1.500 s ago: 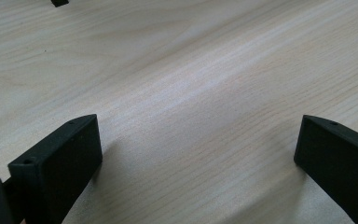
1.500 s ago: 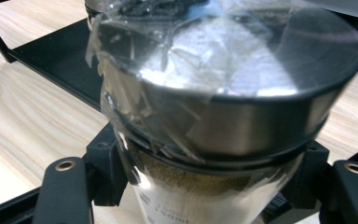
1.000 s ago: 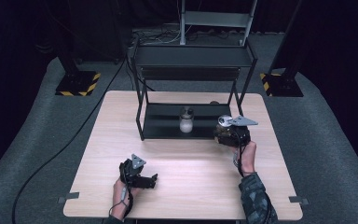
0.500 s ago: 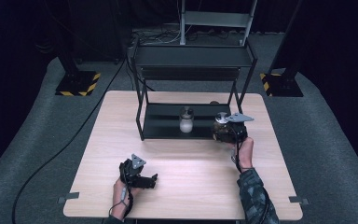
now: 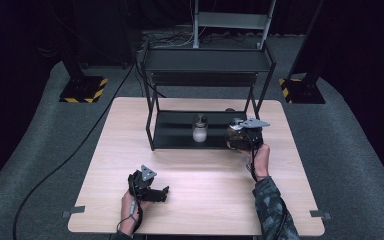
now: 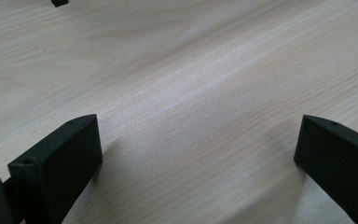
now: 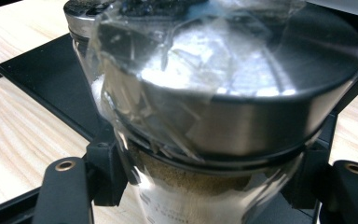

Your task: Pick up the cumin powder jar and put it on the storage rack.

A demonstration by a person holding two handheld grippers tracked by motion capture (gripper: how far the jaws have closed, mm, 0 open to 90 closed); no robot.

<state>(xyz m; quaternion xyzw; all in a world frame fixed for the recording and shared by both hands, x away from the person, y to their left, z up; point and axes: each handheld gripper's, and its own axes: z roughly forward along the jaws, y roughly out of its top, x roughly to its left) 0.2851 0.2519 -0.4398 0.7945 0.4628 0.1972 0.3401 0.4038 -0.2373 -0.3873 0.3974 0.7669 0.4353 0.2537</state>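
At the rack's (image 5: 207, 95) right end my right tongs (image 5: 241, 136) pinch a steel-lidded jar (image 7: 214, 116); I should keep it upright. Left tongs (image 5: 152, 190) rest spread on the table (image 5: 210, 195).

Looks like a lab / recording studio: black curtains all round, grey carpet, stands w/ hazard-striped bases (image 5: 82, 90) at both sides, cables (image 5: 55, 165) on floor, lone wood tabletop (image 5: 130, 130) w/ black metal rack (image 5: 207, 62).

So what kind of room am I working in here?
Probably a recording studio or lab, not a home: dark curtained surround, stand bases with hazard stripes, a lone wooden table on grey carpet, cable across the floor.
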